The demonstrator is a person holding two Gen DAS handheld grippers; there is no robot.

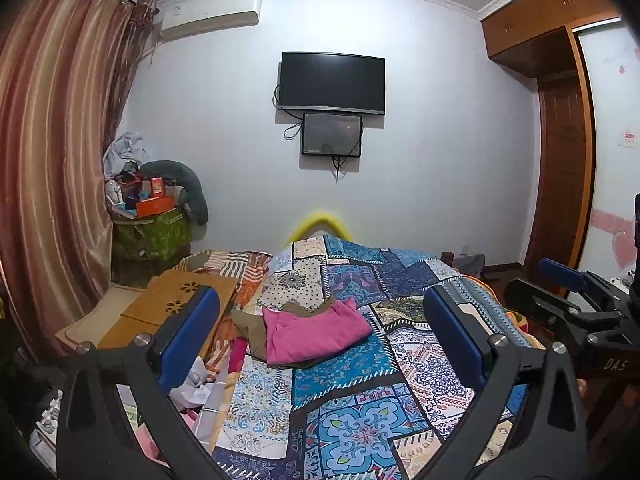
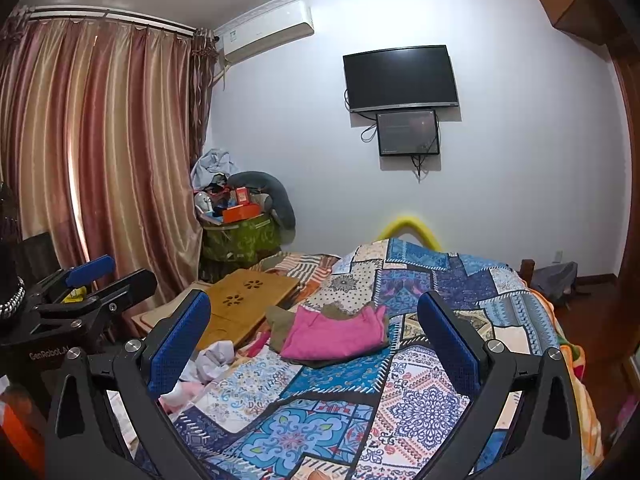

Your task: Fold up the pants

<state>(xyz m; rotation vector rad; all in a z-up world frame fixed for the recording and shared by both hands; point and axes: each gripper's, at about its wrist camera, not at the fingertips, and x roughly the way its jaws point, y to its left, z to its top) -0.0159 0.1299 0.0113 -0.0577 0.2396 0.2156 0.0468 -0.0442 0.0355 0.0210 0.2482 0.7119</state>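
Pink pants (image 1: pixel 316 334) are seen folded atop an olive garment (image 1: pixel 250 326) on the bed (image 1: pixel 360 412). Left claw (image 1: pixel 320 340) and right claw (image 2: pixel 316 344) are held spread, empty, above the quilt.

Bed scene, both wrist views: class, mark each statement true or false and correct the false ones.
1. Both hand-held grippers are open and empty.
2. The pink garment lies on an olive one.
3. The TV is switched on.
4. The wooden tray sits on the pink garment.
1. True: the left hand-held gripper and right hand-held gripper are open, holding nothing.
2. True: the pink garment rests on the olive garment.
3. False: the TV screen is dark.
4. False: the wooden tray lies apart, nearer the curtain.
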